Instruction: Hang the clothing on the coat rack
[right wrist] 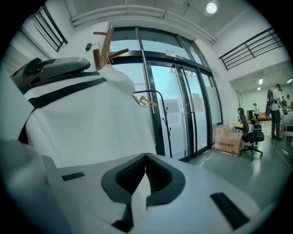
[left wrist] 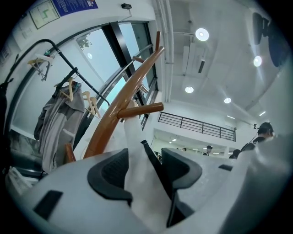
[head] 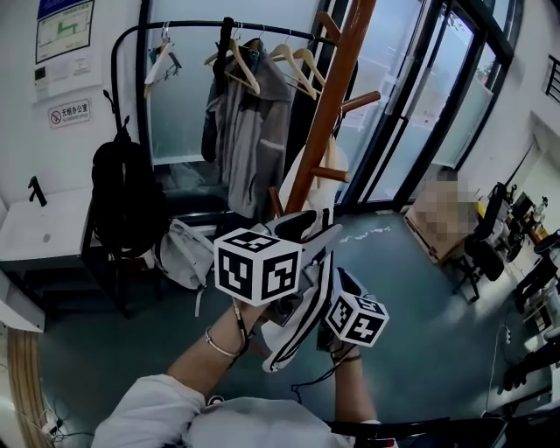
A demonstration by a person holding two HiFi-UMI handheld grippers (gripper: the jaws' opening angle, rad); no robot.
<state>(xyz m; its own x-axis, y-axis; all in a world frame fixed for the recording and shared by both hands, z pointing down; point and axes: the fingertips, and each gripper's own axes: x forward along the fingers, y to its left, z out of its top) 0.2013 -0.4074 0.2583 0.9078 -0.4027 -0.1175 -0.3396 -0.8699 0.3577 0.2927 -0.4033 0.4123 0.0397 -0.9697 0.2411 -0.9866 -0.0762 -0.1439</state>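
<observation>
A white garment with black stripes (head: 302,302) is held up in front of the wooden coat rack (head: 331,101). In the left gripper view the rack's pole (left wrist: 112,121) and a peg (left wrist: 139,109) rise just beyond my left gripper (left wrist: 144,167). Its jaws stand wide apart, with a fold of the white cloth (left wrist: 137,187) running loosely between them. My right gripper (right wrist: 145,160) is shut, pinching an edge of the garment (right wrist: 91,119). The right gripper view also shows the left gripper (right wrist: 55,68) at the garment's top, close under the rack's upper pegs (right wrist: 107,45).
A black clothes rail (head: 188,26) with wooden hangers and a grey coat (head: 249,131) stands behind the rack. A black backpack (head: 127,192) hangs at the left, with a white bag (head: 185,254) beneath it. Glass doors, a cardboard box (right wrist: 228,140) and an office chair (right wrist: 249,130) are at the right.
</observation>
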